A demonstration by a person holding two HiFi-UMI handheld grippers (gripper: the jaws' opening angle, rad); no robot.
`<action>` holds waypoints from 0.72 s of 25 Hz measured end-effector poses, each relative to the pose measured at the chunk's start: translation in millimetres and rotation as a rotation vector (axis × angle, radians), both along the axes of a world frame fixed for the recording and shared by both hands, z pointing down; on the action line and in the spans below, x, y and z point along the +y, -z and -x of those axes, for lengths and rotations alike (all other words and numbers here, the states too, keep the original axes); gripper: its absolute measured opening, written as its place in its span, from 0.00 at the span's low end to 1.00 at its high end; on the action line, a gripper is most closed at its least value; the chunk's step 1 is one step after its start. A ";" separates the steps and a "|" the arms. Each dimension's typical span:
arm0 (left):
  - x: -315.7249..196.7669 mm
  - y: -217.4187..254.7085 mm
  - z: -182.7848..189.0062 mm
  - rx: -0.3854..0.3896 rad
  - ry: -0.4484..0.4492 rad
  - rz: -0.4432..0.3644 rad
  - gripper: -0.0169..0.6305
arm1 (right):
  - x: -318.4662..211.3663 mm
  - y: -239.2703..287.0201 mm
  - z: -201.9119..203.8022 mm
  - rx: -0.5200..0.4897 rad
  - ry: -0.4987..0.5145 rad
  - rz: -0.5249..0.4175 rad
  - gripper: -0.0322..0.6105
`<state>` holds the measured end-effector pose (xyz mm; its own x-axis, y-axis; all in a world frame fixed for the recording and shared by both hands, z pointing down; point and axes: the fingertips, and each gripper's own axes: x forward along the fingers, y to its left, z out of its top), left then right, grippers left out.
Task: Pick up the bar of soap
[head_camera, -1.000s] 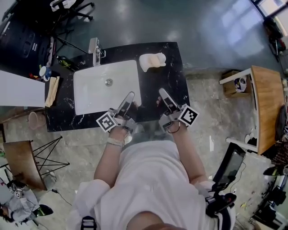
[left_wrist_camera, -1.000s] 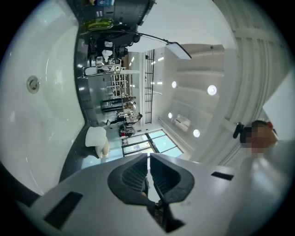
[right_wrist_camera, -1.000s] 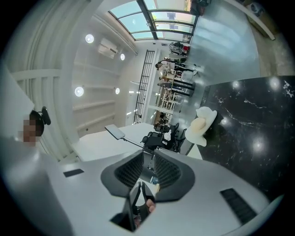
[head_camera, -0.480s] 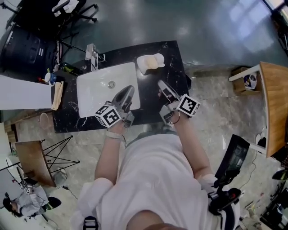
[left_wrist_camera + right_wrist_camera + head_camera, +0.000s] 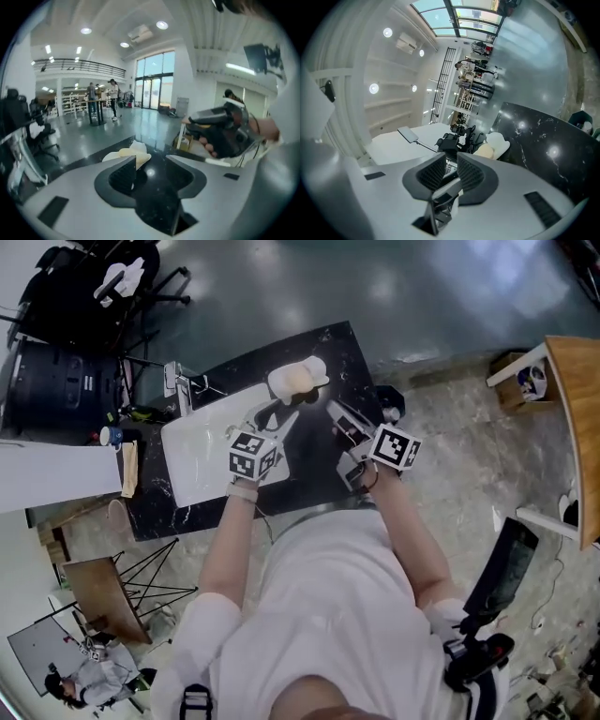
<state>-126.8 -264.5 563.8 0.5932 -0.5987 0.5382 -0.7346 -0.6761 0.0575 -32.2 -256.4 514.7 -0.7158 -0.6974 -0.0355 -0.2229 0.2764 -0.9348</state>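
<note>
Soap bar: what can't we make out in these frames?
- Left gripper view: the left gripper is opening with nothing between its jaws, and its left jaw hides part of the soap.
- Head view: the white holder under the soap is too small to tell dish from cloth.
- Right gripper view: the right gripper cuts off the soap's lower edge.

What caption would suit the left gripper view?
Left gripper, jaws opening and empty, faces the bar of soap across the black counter.
</note>
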 end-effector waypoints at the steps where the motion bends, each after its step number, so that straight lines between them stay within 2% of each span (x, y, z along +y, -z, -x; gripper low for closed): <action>1: -2.9 -7.4 -2.0 -0.080 -0.041 -0.014 0.31 | 1.1 -1.6 -1.0 0.001 -0.002 0.002 0.18; 4: -16.2 -25.7 -8.0 -0.254 -0.134 -0.063 0.33 | 4.4 -6.5 -7.7 0.012 -0.008 0.005 0.18; 12: -37.7 -56.6 -28.1 -0.599 -0.355 -0.147 0.42 | 4.3 -14.1 -23.0 0.011 -0.027 0.020 0.18; 18: -47.5 -72.5 -33.5 -0.760 -0.437 -0.190 0.43 | 4.5 -15.4 -30.5 0.009 -0.046 0.017 0.18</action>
